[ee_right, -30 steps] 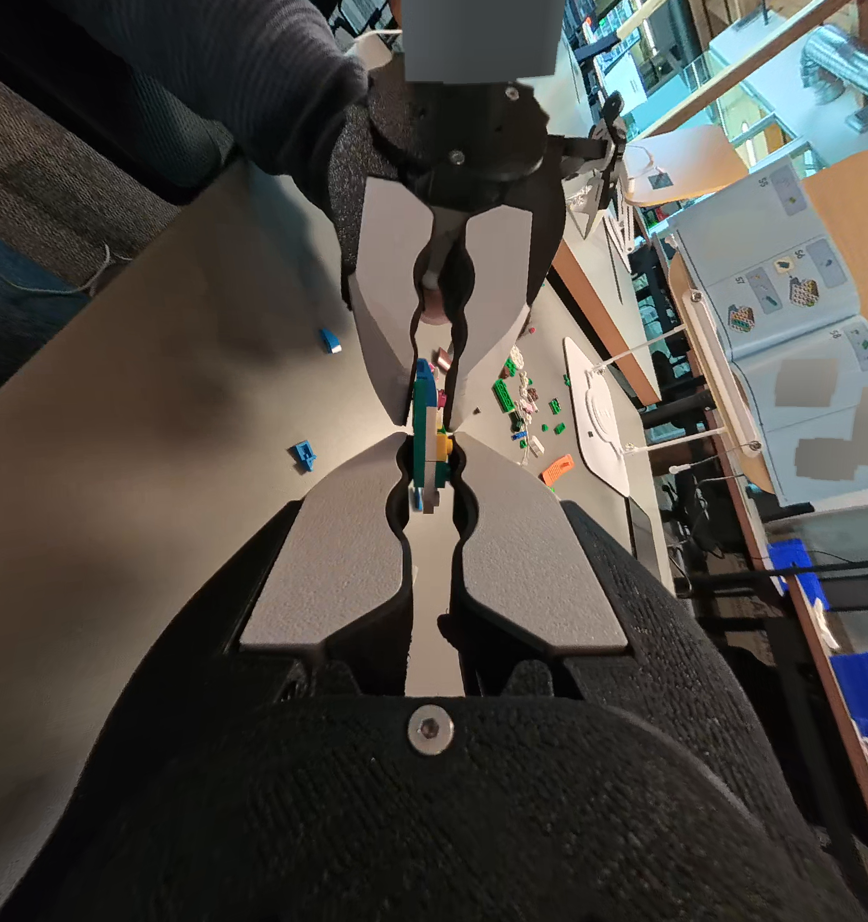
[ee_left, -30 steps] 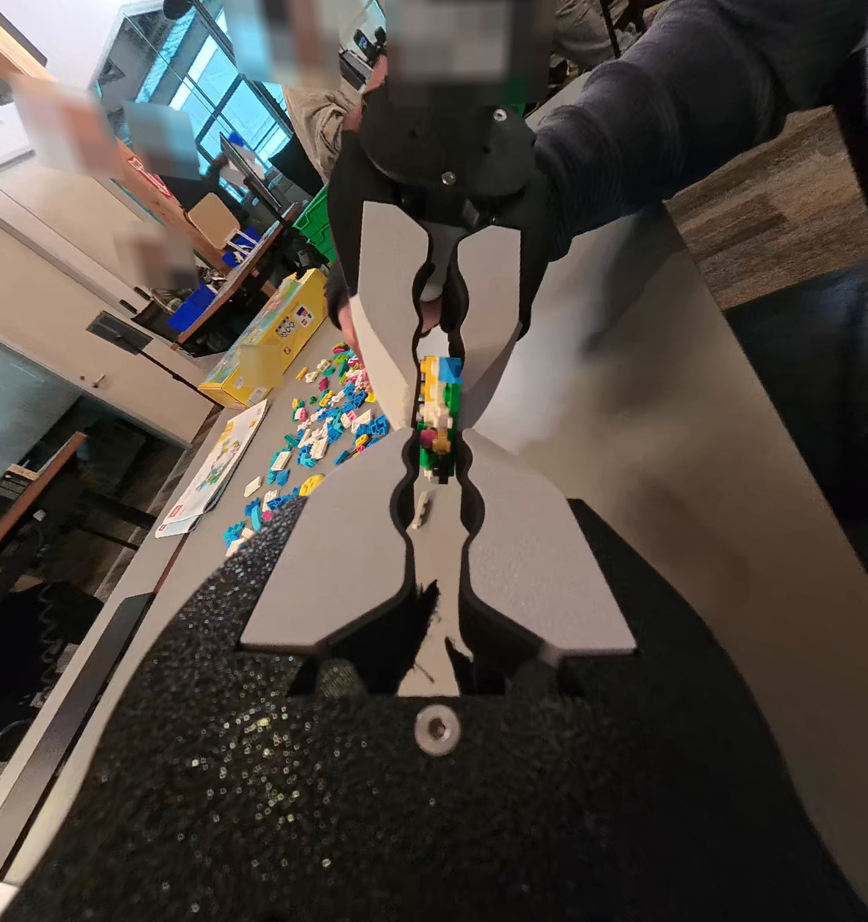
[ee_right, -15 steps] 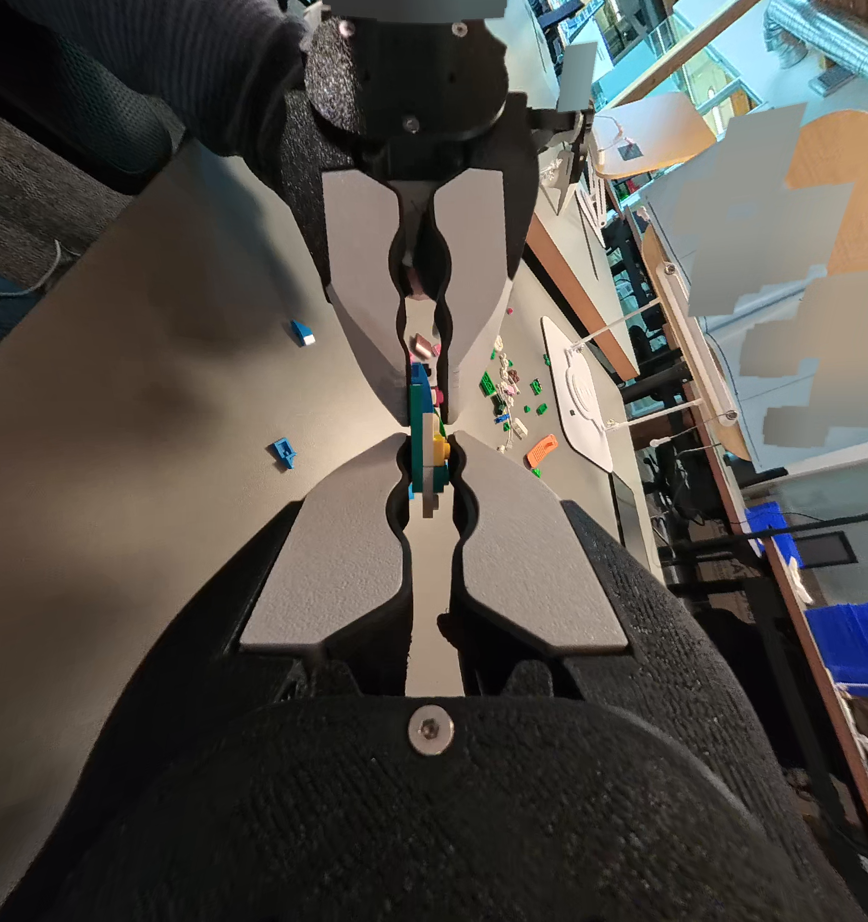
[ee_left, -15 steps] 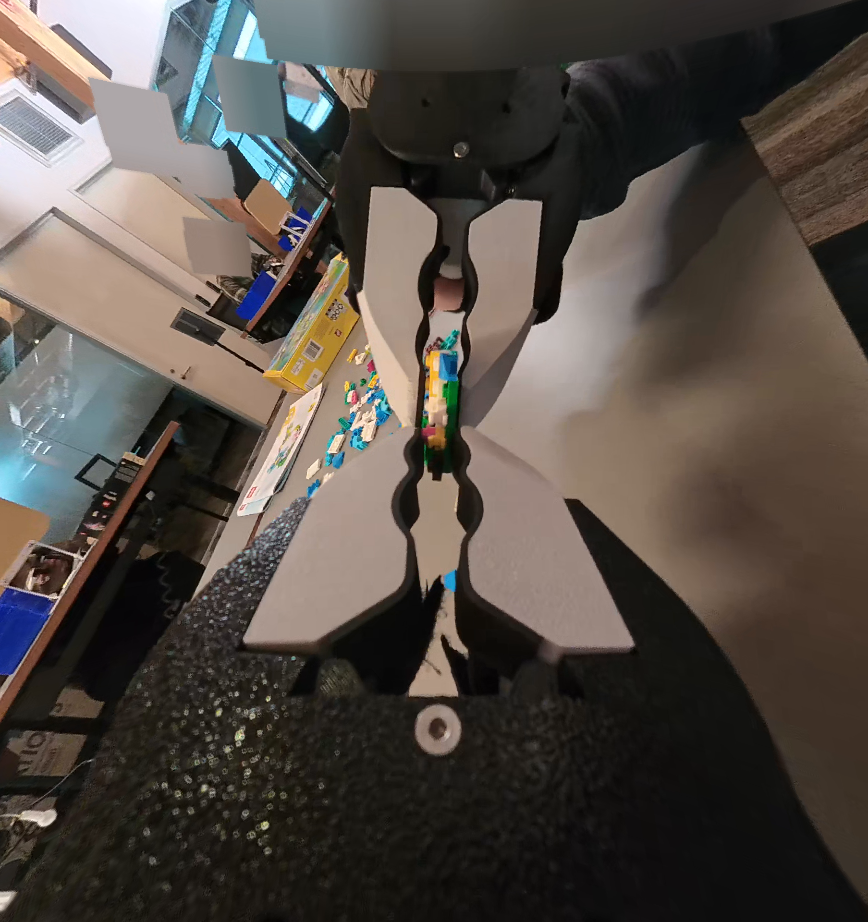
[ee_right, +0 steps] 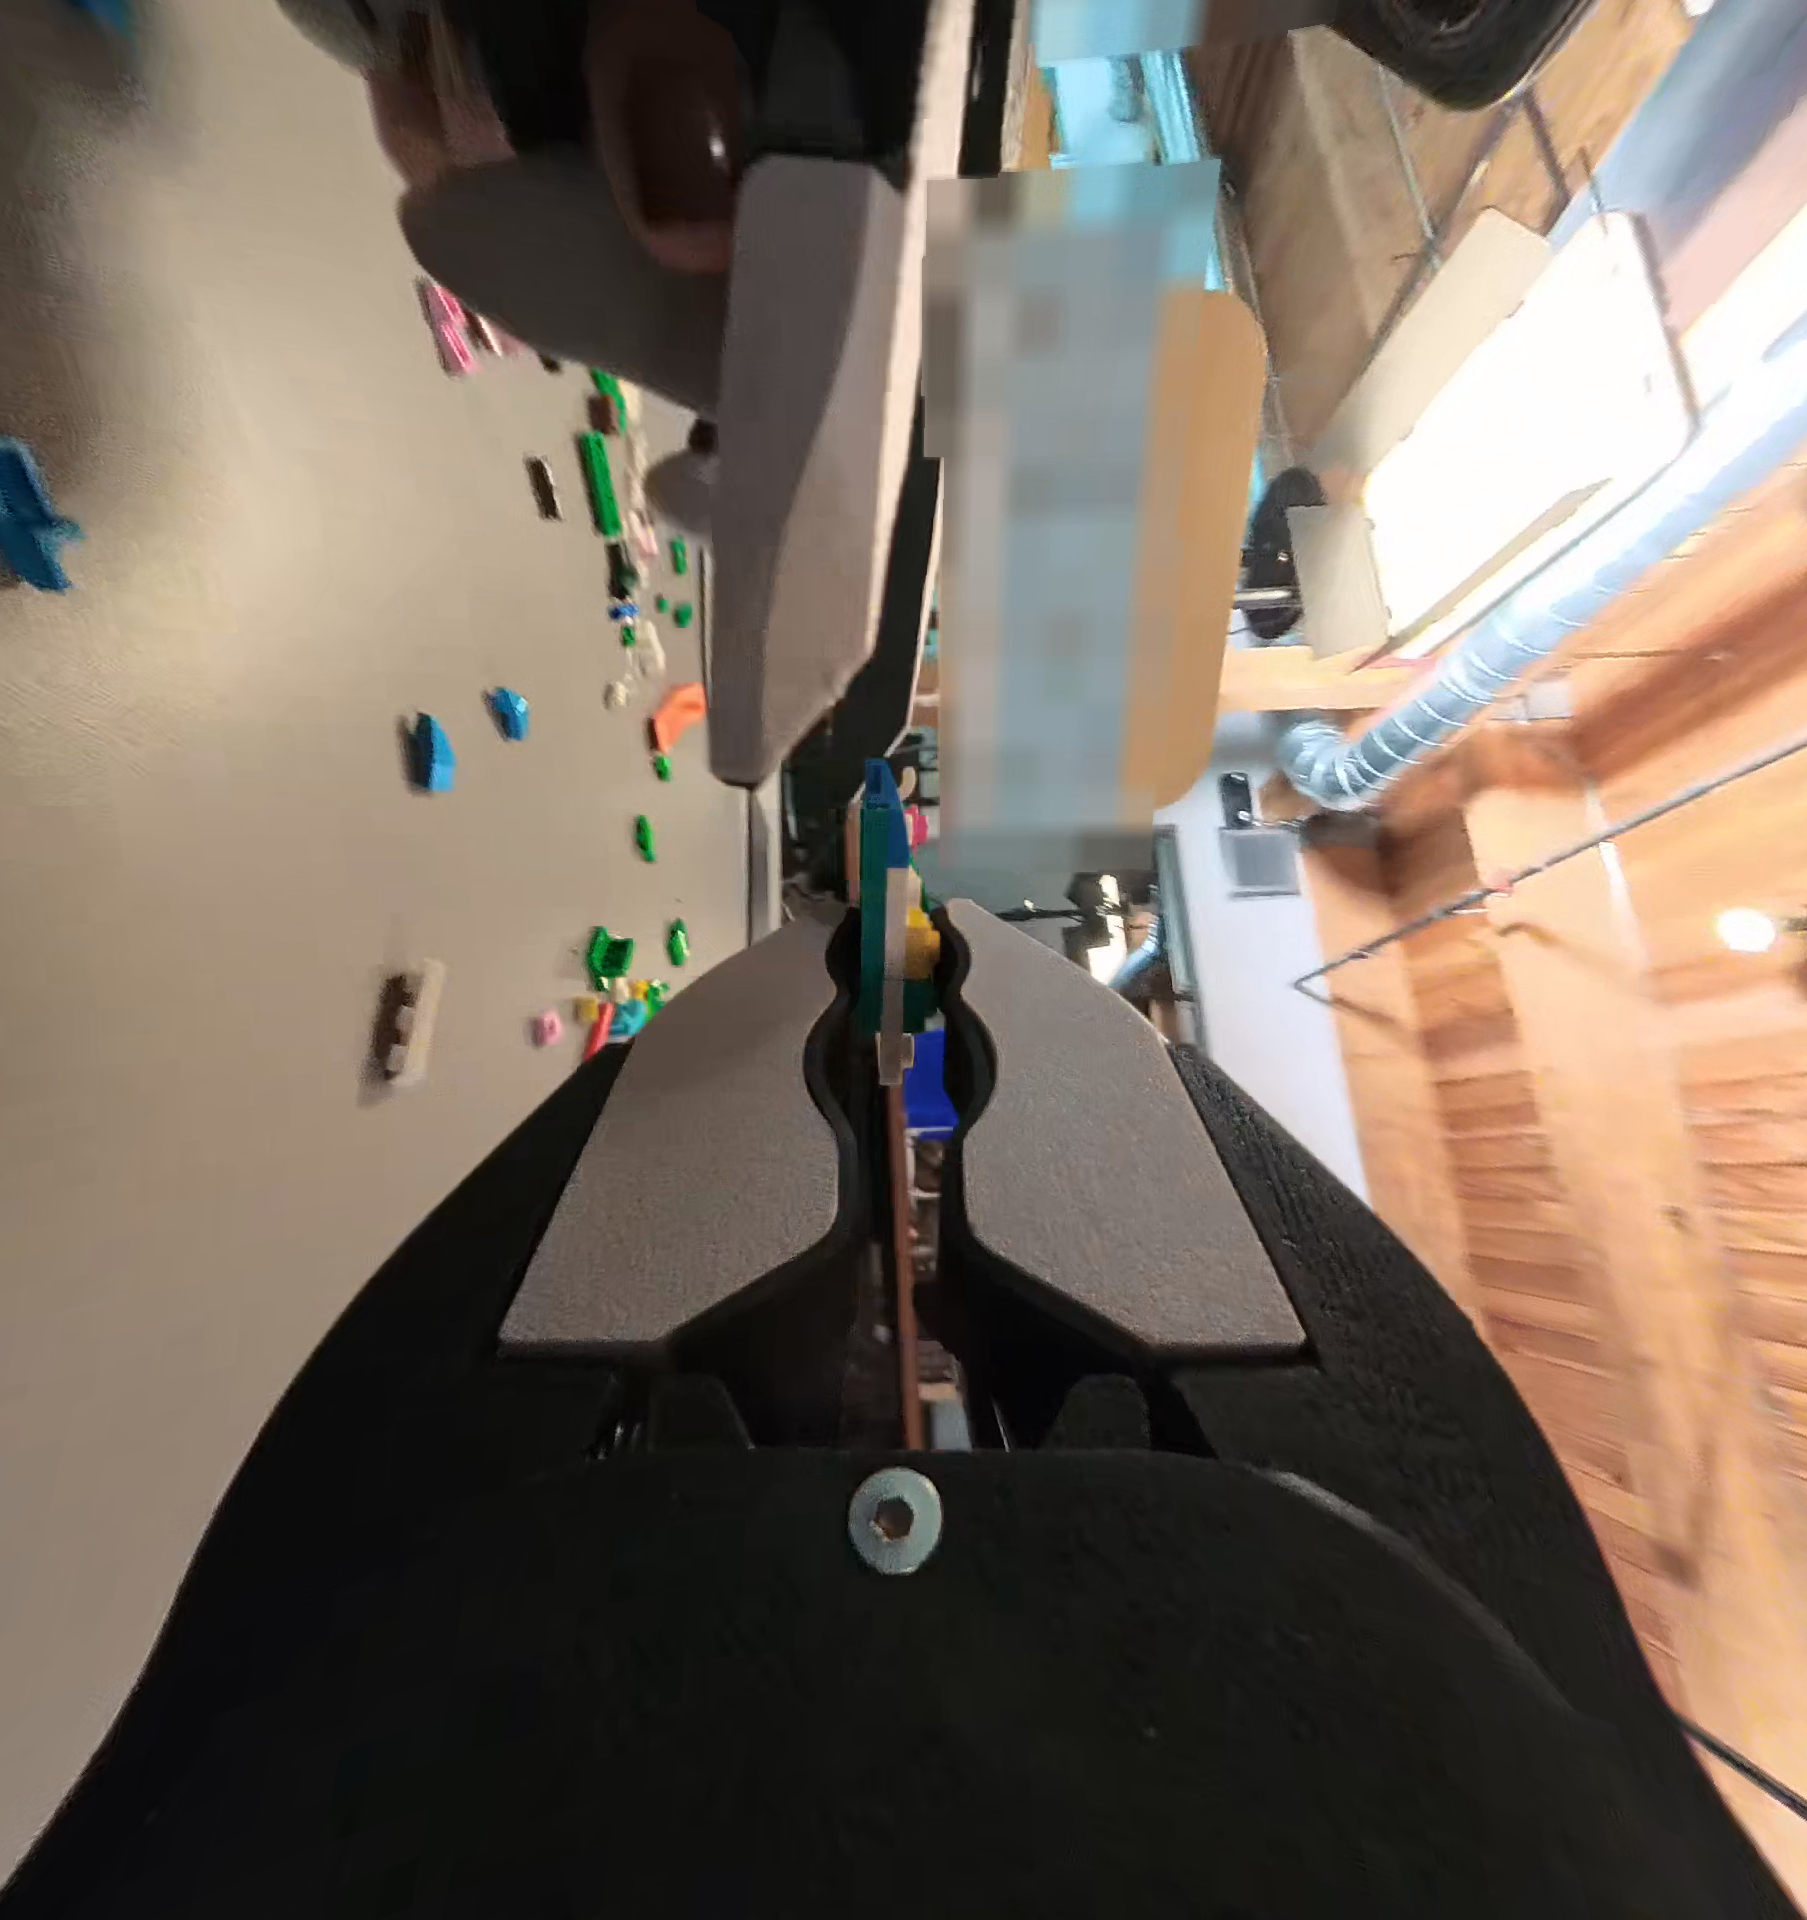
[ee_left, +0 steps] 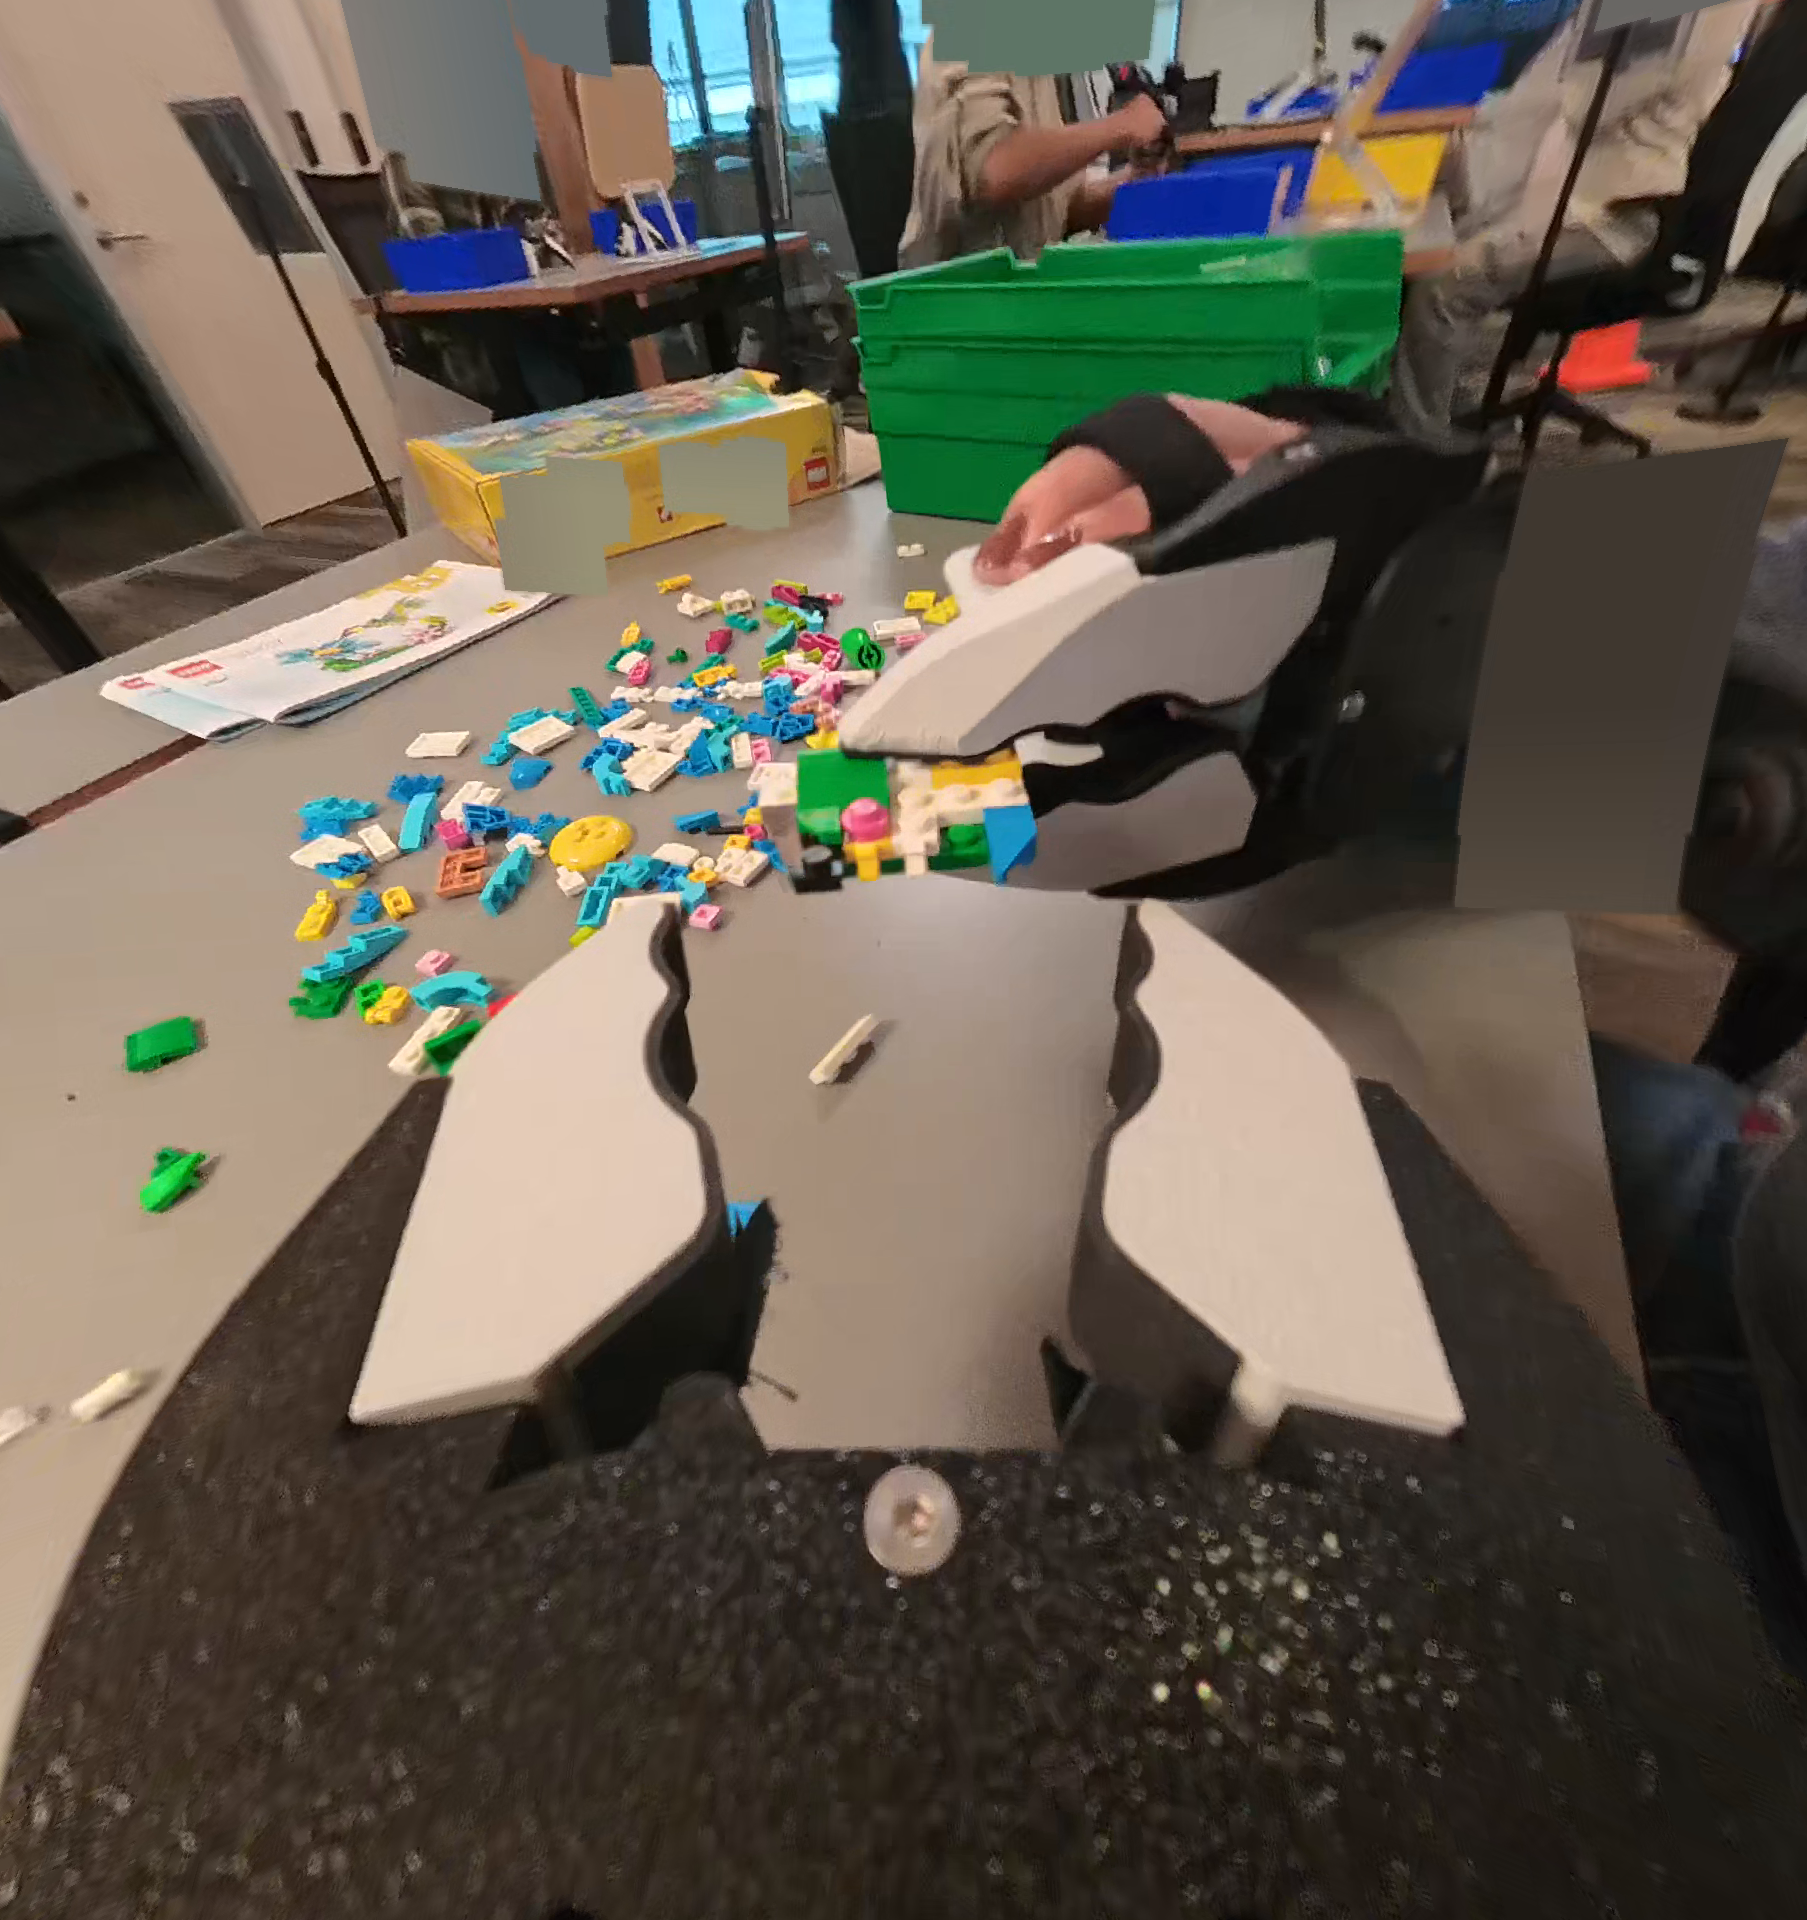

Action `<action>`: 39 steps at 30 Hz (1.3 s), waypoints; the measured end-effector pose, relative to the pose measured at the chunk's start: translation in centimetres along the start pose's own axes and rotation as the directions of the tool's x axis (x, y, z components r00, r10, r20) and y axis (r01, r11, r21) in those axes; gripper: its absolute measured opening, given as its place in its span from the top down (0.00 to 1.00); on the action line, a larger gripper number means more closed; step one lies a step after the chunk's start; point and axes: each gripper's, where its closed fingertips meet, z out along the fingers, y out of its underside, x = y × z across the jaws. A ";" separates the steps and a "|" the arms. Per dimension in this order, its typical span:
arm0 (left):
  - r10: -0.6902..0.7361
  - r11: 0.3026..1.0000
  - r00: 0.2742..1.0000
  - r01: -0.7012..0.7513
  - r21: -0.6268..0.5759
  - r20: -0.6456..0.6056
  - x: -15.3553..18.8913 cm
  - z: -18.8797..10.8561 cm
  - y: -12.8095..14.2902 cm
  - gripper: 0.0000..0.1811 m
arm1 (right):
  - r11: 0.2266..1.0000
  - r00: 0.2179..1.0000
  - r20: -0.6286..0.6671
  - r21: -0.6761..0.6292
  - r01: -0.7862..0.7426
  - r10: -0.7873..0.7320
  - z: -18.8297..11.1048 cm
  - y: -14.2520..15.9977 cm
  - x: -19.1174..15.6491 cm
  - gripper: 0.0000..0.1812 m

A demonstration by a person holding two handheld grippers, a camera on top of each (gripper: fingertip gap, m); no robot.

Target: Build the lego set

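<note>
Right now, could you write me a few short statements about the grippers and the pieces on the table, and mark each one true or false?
1. The left gripper is open and holds nothing. True.
2. The right gripper is open and empty. False: it is shut on the lego build.
3. A pale flat piece lies on the grey table between the left gripper's fingers. True.
4. The yellow box stands on top of the green crates. False: it lies on the table beside them.
5. The instruction booklet lies on the table, left of the loose pieces. True.
</note>
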 end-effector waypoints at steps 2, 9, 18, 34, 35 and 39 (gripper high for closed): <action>-0.028 0.999 0.999 0.028 0.021 0.025 -0.1 0.4 -0.2 0.59 | 0.999 1.000 -0.012 -0.027 0.023 -0.024 0.2 0.3 -0.1 0.94; 0.074 0.997 0.991 -0.073 -0.010 0.111 -0.2 1.4 0.2 0.67 | 0.998 0.998 -0.012 -0.021 0.061 -0.061 0.4 -0.4 -0.6 0.94; 0.208 0.978 0.949 -0.210 -0.018 0.237 -2.1 0.0 0.0 0.73 | 0.971 0.971 0.059 0.054 -0.234 0.231 -0.1 0.2 -0.5 0.85; 0.392 0.915 0.840 -0.398 -0.064 0.374 -4.0 -2.3 0.5 0.73 | 0.259 0.263 0.072 0.067 -0.964 0.962 0.6 7.0 1.2 0.94; 0.397 0.913 0.839 -0.402 -0.067 0.371 -4.0 -2.2 0.5 0.73 | 0.257 0.262 0.069 0.070 -0.964 0.963 0.6 7.1 1.3 0.95; 0.394 0.914 0.842 -0.400 -0.066 0.368 -3.9 -2.2 0.5 0.73 | 0.266 0.271 0.040 0.098 -0.959 0.962 0.3 7.5 2.1 0.96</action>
